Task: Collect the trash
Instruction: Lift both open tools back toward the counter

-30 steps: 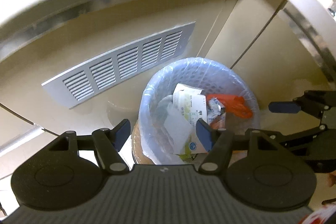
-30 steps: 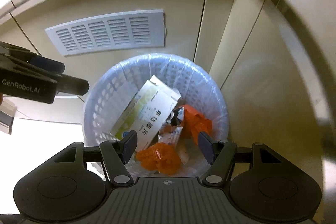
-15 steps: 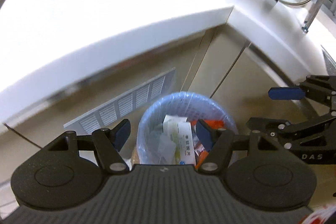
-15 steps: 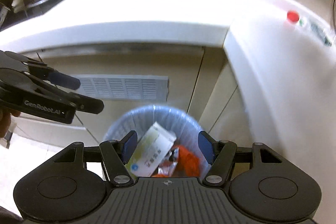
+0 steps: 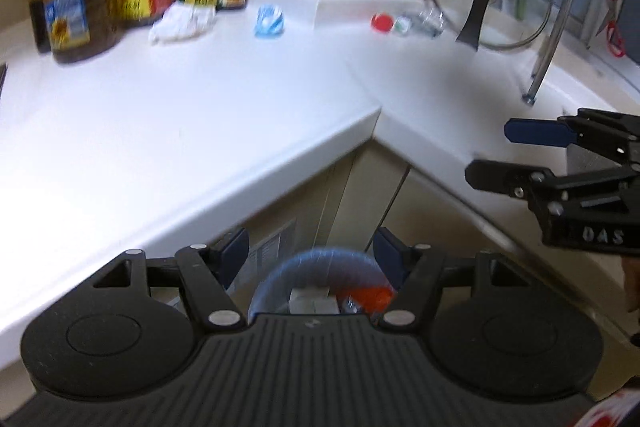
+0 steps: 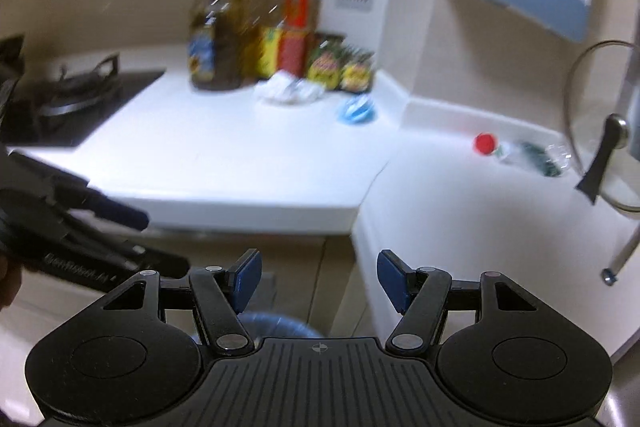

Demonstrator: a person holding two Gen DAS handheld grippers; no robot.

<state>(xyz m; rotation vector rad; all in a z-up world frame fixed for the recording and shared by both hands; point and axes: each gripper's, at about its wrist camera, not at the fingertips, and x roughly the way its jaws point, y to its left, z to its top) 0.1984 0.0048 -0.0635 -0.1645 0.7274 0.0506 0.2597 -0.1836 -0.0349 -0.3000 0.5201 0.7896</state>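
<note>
Left wrist view: left gripper (image 5: 311,251) spread wide, holds nothing. Trash bin (image 5: 320,281) right below it, partly hidden, paper and orange scrap inside. Trash up ahead on desk (image 5: 200,115): white crumpled paper (image 5: 182,21) ahead-left, blue wad (image 5: 270,21) ahead, squashed bottle (image 5: 408,24) with red cap ahead-right, lying sideways. Right gripper (image 5: 492,151) off to right, spread, empty.

Right wrist view: right gripper (image 6: 319,279) spread wide, empty. Bottle (image 6: 520,151) ahead-right, long side running left-right, cap toward left. Blue wad (image 6: 356,110) straight ahead. My guess: right gripper nearer bottle, left gripper (image 6: 144,239) nearer white paper (image 6: 290,89).
</note>
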